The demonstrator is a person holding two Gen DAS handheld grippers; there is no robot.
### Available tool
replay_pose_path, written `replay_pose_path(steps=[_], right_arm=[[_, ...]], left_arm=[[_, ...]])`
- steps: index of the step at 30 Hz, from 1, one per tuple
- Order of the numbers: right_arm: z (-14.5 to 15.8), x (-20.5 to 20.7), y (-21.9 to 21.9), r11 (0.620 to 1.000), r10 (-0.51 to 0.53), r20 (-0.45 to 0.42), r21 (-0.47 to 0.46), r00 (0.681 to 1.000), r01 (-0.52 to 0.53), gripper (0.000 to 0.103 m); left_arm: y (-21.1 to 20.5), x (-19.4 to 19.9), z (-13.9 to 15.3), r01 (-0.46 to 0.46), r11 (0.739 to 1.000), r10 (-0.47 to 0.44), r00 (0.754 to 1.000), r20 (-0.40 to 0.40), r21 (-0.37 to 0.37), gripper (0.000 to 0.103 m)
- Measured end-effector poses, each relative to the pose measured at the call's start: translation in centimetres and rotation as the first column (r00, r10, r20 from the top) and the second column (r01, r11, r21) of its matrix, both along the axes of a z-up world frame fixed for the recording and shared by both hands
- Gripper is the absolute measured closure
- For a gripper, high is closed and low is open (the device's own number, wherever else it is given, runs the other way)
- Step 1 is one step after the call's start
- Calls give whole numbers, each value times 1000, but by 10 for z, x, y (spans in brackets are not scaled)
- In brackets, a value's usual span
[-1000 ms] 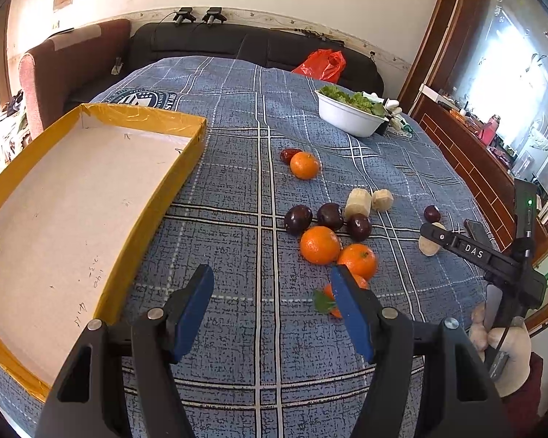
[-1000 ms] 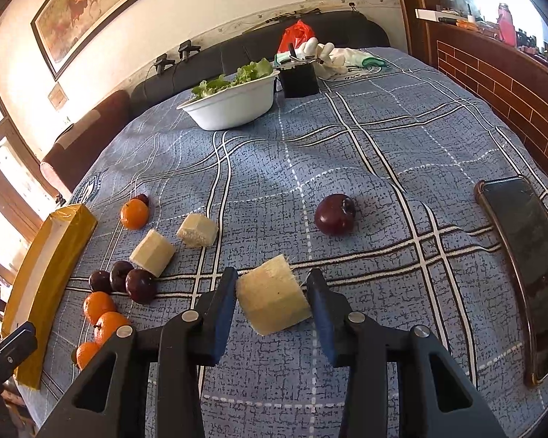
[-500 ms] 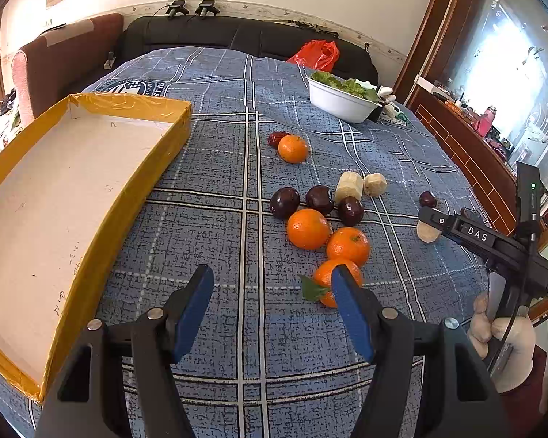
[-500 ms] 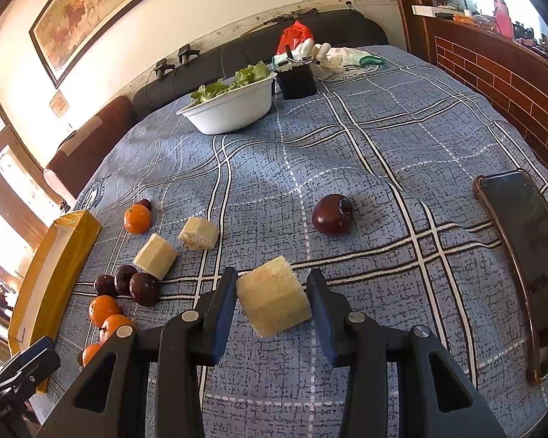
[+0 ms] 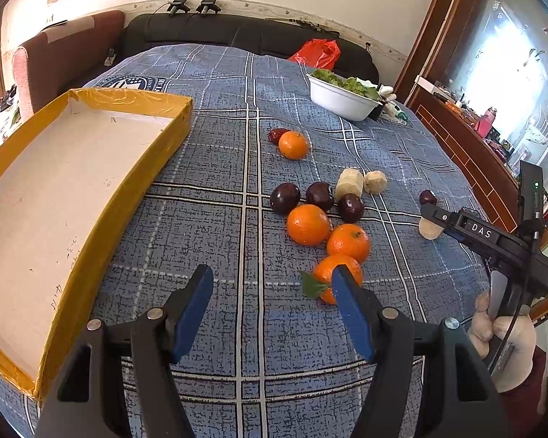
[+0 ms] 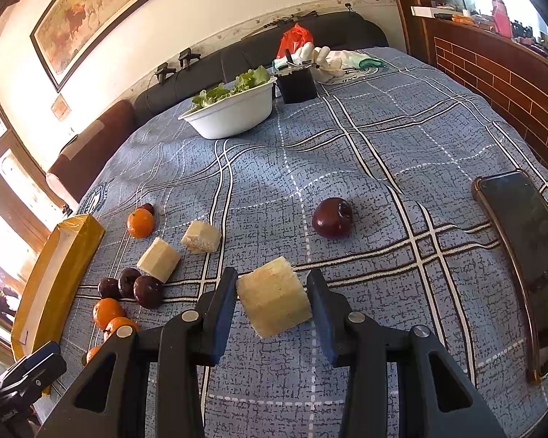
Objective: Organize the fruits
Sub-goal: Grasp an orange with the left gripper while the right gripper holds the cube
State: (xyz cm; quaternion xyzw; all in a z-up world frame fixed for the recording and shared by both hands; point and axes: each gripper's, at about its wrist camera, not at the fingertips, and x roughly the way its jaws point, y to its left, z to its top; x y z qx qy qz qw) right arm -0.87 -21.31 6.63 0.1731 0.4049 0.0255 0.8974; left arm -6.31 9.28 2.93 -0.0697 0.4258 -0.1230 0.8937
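Left wrist view: yellow tray (image 5: 157, 160) at 9 o'clock on the bench (image 5: 208, 197), white floor bare. Left tongs (image 5: 272, 284) released, spread wide over the cloth; the right pad (image 5: 350, 314) overlaps the nearest orange (image 5: 328, 268), which carries a green leaf (image 5: 310, 284). Two more oranges at 1 o'clock, touching; three dark plums in a row just behind them. Two pale chunks beside the plums. Lone orange (image 5: 293, 145) at 12 o'clock with a red fruit touching it. White bowl (image 5: 341, 98) of greens far at 1 o'clock.

Right wrist view: right tongs (image 6: 272, 292) grasping a pale chunk (image 6: 274, 297), both pads against its sides. Whether it clears the cloth, cannot tell. Single plum (image 6: 332, 218) at 1 o'clock, apart. Phone (image 6: 522, 237) at 3 o'clock.
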Motion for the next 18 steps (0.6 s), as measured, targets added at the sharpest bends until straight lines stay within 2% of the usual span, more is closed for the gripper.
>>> replay_pose_path(steps=[4,6,11,15,18], right_arm=[[1,-1,0,1000,1,7,6,1000,-1,61],[2,-2,-1,1000,-4,17,9,1000,4,61],[5,-4,-2,1000,-6,30,13,1000,5,61],[4,-1,1,1000,13,22,20,1000,-14,61],[5,-2,1,1000,17,28,21,999,-18,61]], left_arm=[[-1,-2,2,6,1000,-6,1000,3,7,36],[-4,-5,4,22,1000,-22,1000,17,12,32],[-24,-9,-1,111,993,-111,994,21,29,32],[-45,-5,-4,153,980,-161,985,57,129,32],[-50,7,-12,168,977,-172,985,25,129,32]])
